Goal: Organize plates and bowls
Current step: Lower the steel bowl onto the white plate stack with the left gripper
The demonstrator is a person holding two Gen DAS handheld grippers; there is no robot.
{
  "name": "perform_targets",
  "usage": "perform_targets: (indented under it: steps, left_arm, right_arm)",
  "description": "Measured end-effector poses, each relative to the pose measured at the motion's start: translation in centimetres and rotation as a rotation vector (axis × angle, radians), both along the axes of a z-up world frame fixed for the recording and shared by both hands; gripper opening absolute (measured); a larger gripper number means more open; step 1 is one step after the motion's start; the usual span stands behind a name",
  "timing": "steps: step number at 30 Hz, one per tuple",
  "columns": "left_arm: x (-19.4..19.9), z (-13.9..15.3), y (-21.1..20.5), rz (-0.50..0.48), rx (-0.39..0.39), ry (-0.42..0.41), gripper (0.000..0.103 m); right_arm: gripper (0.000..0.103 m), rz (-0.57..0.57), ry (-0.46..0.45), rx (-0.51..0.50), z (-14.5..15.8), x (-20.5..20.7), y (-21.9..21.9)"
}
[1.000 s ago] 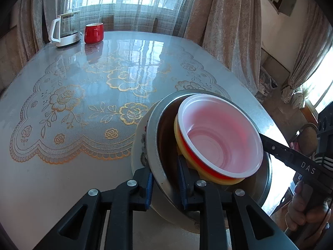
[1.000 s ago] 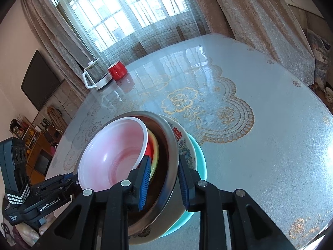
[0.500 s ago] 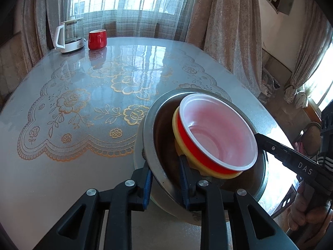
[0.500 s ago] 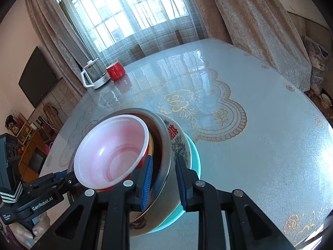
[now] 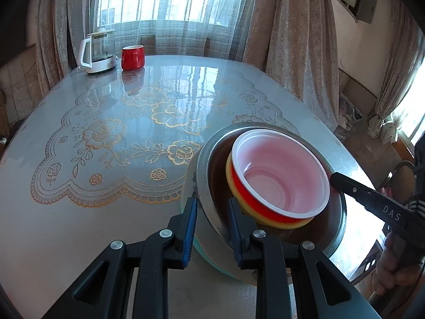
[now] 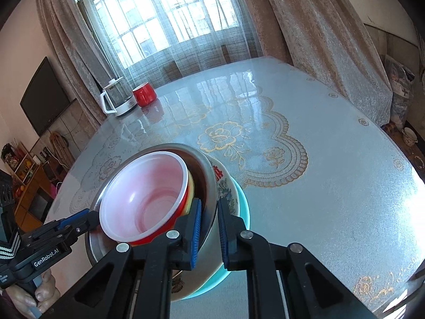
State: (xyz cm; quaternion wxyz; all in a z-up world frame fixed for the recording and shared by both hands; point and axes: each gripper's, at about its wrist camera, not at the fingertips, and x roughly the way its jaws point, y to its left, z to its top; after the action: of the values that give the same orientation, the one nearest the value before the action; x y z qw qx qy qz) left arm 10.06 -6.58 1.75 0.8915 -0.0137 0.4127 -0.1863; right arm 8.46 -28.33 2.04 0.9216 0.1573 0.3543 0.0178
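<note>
On the glossy table (image 5: 111, 223), both tongs, left (image 5: 211, 222) and right (image 6: 208, 228), clamp opposite rims of the steel bowl (image 5: 209, 170).

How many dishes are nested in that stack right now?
5 visible: red plastic bowl innermost, in a yellow bowl, in the steel bowl, on a patterned ceramic dish, teal plate underneath. More may be hidden.

Left gripper (image 5: 211, 224) angled downward, blue pads clamped on opposite faces of one wall. Right gripper (image 6: 208, 231) likewise angled downward, jaws closed tight the same way from opposite side. Bare hand (image 5: 393, 276) grasps right gripper's handle.
</note>
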Motion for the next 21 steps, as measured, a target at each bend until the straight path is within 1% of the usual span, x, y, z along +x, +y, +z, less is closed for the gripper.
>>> perform_targets:
  steps: [13,21]
  left_arm:
    - [-0.27,-0.28,-0.2,-0.009,-0.002,0.0,0.024]
    - [-0.69,-0.07,-0.48,0.002,0.031,-0.018,0.025]
  right_arm:
    - [0.013,-0.015,0.002,0.003,-0.02,-0.14,0.12]
    - [0.014,-0.022,0.011,0.015,-0.2,-0.07,-0.06]
